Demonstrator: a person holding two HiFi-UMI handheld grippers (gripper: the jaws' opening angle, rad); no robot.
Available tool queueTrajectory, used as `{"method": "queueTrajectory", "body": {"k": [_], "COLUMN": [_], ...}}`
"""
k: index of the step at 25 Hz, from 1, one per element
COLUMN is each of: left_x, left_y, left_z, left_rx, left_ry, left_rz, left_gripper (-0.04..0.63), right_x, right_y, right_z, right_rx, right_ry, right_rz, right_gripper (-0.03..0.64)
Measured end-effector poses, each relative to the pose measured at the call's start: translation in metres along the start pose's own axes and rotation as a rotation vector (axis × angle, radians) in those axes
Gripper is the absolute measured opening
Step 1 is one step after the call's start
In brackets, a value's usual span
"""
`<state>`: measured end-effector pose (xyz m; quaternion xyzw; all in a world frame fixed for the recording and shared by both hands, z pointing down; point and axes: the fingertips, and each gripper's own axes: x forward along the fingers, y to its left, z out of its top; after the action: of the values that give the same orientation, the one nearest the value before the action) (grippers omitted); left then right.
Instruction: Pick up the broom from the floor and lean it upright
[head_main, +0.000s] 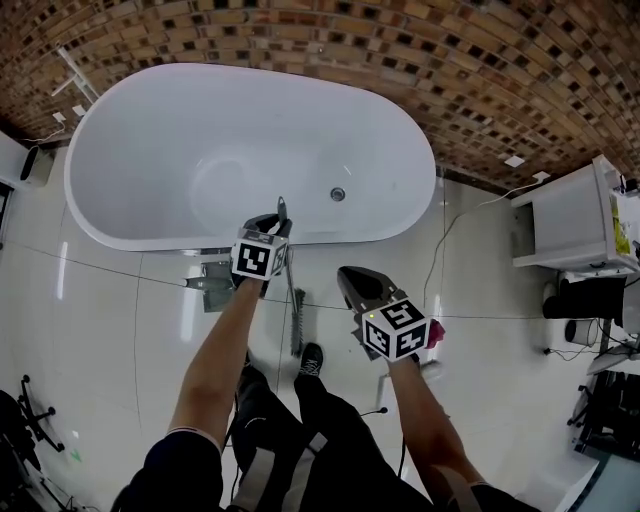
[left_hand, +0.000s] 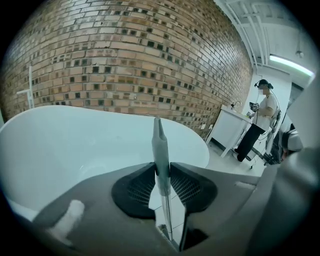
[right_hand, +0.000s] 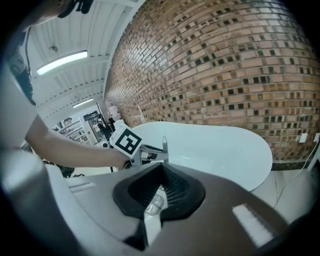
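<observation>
The broom (head_main: 291, 290) stands nearly upright on the tiled floor just in front of the bathtub. Its thin metal handle runs down to a dark head (head_main: 297, 343) near my shoe. My left gripper (head_main: 279, 224) is shut on the handle close to its top. In the left gripper view both pads (left_hand: 186, 188) press on the handle, and the grey grip end (left_hand: 159, 150) sticks up past them. My right gripper (head_main: 347, 277) hangs to the right of the broom, apart from it, with its jaws together. The right gripper view shows the left gripper (right_hand: 146, 155) and the broom's tip (right_hand: 164, 145).
A big white oval bathtub (head_main: 120, 130) stands against a brick wall (head_main: 480, 70). A grey metal fitting (head_main: 210, 284) lies on the floor at the tub's near side. A white cabinet (head_main: 560, 225) and a cable (head_main: 440, 260) are at the right. Another person (left_hand: 260, 120) stands by that cabinet.
</observation>
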<state>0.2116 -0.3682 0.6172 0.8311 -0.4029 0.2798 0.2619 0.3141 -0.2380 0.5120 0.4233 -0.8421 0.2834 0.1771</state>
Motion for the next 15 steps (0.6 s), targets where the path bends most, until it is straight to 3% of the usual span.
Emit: {"method": "queueTrajectory", "body": {"k": [8, 15], "left_x": [0.012, 0.019], "left_y": [0.016, 0.022], "left_z": [0.001, 0.002], "left_rx": [-0.029, -0.014], "left_ry": [-0.028, -0.023], "left_rz": [0.058, 0.053], "left_gripper": [0.101, 0.102], "right_x": [-0.001, 0.001], "right_y": [-0.010, -0.011], "right_z": [-0.006, -0.007], "right_rx": [0.014, 0.020], "right_ry": [0.009, 0.011], "right_rz": [-0.011, -0.012], "right_gripper": [0.003, 0.003]}}
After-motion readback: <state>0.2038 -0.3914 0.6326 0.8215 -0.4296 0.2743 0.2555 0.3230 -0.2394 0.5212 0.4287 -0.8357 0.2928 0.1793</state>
